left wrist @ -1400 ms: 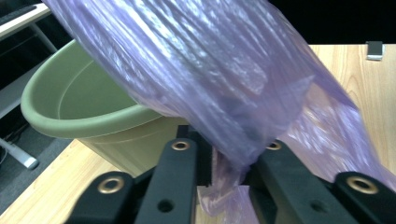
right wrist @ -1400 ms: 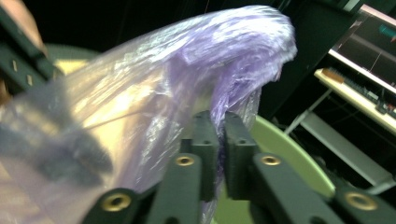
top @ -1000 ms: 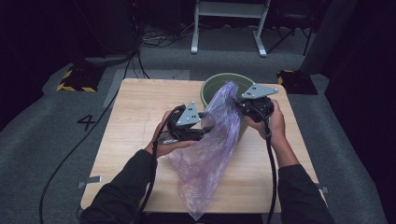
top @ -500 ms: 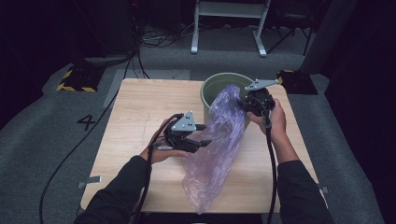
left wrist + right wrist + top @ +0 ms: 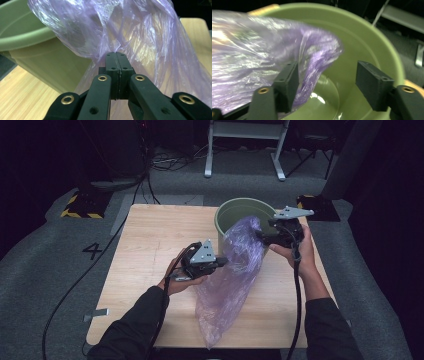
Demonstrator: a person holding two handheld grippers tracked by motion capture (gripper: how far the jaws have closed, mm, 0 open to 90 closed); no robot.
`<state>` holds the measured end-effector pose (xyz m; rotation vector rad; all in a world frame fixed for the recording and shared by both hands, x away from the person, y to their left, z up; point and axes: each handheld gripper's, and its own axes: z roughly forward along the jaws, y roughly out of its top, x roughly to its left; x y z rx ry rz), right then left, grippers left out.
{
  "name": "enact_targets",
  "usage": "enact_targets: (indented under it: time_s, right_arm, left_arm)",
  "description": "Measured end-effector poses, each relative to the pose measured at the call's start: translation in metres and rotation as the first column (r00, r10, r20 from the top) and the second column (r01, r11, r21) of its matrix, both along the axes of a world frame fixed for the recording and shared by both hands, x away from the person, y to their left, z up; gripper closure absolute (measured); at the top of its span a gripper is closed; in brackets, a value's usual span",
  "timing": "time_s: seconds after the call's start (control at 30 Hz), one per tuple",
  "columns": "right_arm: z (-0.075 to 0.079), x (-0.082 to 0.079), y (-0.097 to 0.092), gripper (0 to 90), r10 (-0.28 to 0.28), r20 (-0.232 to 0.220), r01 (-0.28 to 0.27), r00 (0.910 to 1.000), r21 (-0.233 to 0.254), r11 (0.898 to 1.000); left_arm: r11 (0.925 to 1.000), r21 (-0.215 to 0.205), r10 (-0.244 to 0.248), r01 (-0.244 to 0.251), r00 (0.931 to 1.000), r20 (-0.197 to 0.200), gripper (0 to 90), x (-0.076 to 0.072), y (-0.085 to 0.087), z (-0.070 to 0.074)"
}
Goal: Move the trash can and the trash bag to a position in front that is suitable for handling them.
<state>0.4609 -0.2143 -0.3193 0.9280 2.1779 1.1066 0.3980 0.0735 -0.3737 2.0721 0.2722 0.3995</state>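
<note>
A thin purple plastic bag (image 5: 235,270) hangs from the rim of a pale green bucket (image 5: 235,212) down over the wooden table (image 5: 150,240). My left gripper (image 5: 222,262) has just been closing and is now shut on a fold of the bag (image 5: 140,32), its pads (image 5: 111,62) pressed together with film pinched between them (image 5: 116,56). My right gripper (image 5: 261,236) is at the bag's top by the bucket's right rim. Its jaws have just been opening and now stand wide (image 5: 329,75). The bag's edge (image 5: 249,57) drapes against one jaw over the bucket's inside (image 5: 372,42) without being pinched.
The bucket stands at the table's far right edge. On the grey floor beyond are a white stand's legs (image 5: 245,150), loose cables (image 5: 165,162) and a yellow-black striped block (image 5: 80,207). A "4" (image 5: 93,251) is marked left of the table.
The left gripper has dropped a little and shut on the bag's side. The right gripper has opened and let go of the bag's top, which now rests at the bucket's rim.
</note>
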Motion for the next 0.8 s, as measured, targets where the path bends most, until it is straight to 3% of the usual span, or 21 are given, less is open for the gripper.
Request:
enact_targets:
  time_s: [0.1, 0.17, 0.23, 0.27, 0.33, 0.37, 0.47, 0.53, 0.63, 0.8]
  right_arm:
    - [0.008, -0.009, -0.011, 37.6, 0.002, 0.057, -0.004, 0.9984, 0.044, 0.999]
    - [0.011, -0.016, -0.017, 42.5, 0.045, 0.088, -0.053, 0.9951, 0.085, 0.995]
    - [0.013, -0.021, -0.018, 45.0, 0.062, 0.093, -0.070, 0.9938, 0.087, 0.994]
    - [0.012, -0.020, -0.015, 45.7, 0.055, 0.087, -0.060, 0.9946, 0.053, 0.997]
    - [0.009, -0.016, -0.004, 52.9, -0.005, 0.087, 0.012, 0.9962, -0.080, 0.997]
    - [0.007, -0.013, 0.000, 58.1, -0.012, 0.091, 0.021, 0.9957, -0.105, 0.994]
    - [0.002, -0.004, 0.010, 81.5, 0.045, 0.068, -0.036, 0.9966, -0.134, 0.990]
    - [-0.001, 0.002, 0.016, 89.3, 0.068, 0.062, -0.058, 0.9958, -0.148, 0.987]
    - [-0.001, 0.010, 0.023, 89.1, 0.089, 0.034, -0.084, 0.9954, -0.141, 0.986]
    - [0.000, 0.022, 0.027, 58.3, 0.013, 0.028, -0.009, 0.9995, -0.128, 0.992]
  left_arm:
    - [1.0000, -0.002, 0.000, 0.000, 0.9999, 0.011, 89.6, -0.001, 0.002, 0.002]
    - [0.9999, -0.010, 0.003, -0.003, 0.9999, 0.011, 89.6, -0.002, 0.003, 0.004]
    - [0.9998, -0.020, -0.004, 0.004, 1.0000, 0.006, 89.7, -0.001, 0.004, 0.004]
    - [0.9998, -0.019, -0.004, 0.004, 1.0000, 0.006, 89.8, -0.001, 0.004, 0.004]
    - [0.9999, -0.014, -0.004, 0.004, 0.9999, 0.013, 89.8, -0.002, 0.003, 0.005]
    - [0.9998, -0.022, -0.005, 0.005, 0.9999, 0.014, 89.8, -0.003, 0.003, 0.005]
    - [0.9994, -0.036, 0.003, -0.002, 0.9995, 0.032, 89.8, -0.004, 0.005, 0.009]
    - [0.9989, -0.047, 0.009, -0.007, 0.9991, 0.041, 89.8, -0.004, 0.008, 0.013]
    - [0.9967, -0.078, 0.026, -0.023, 0.9984, 0.050, 89.9, -0.004, 0.014, 0.019]
    - [0.9932, -0.109, 0.049, -0.043, 0.9974, 0.054, 89.9, -0.001, 0.019, 0.026]
